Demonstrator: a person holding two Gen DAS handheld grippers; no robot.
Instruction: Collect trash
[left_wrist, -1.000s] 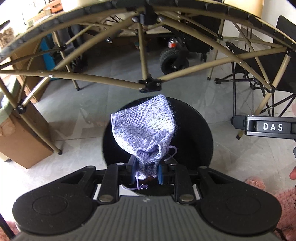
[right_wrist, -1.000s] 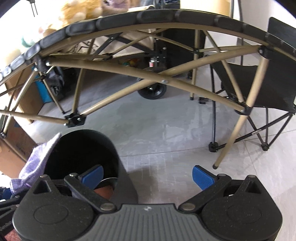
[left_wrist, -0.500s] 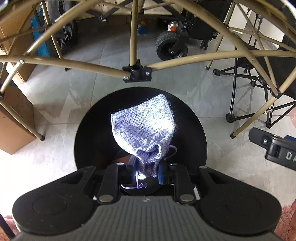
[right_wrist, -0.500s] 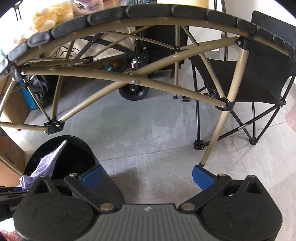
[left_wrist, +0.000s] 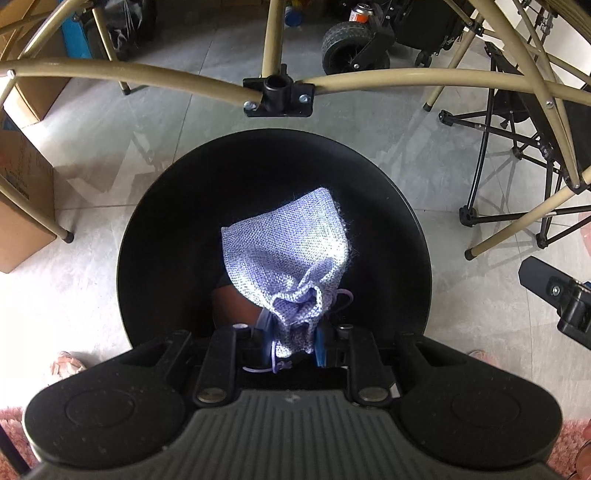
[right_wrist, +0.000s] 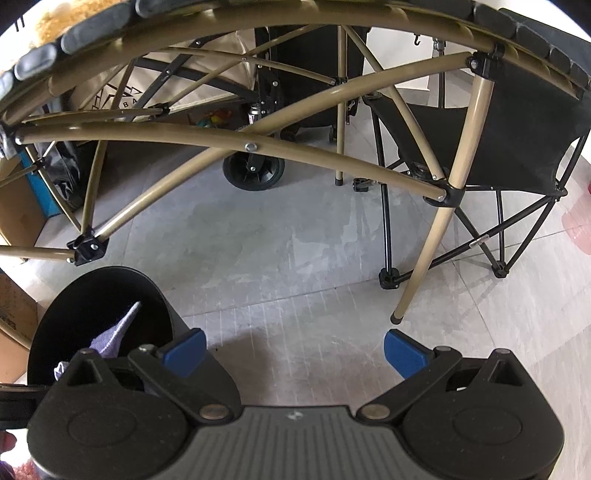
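Lilac pouch (left_wrist: 286, 254) pinched at neck by left gripper (left_wrist: 291, 343), held over black bin (left_wrist: 147, 236); brown item glimpsed in bin. Right gripper (right_wrist: 291, 350) spread wide, nothing held, beside bin.

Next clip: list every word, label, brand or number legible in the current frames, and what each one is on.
"BA": only these letters of a longer print show, beside a line-drawn logo on the beige bag behind the table frame, right wrist view.
Print on the cardboard box, left wrist view: too blurred to read.
Label on the red and white can: too small to read.
No text shows on the purple pouch, the black bin or either gripper.
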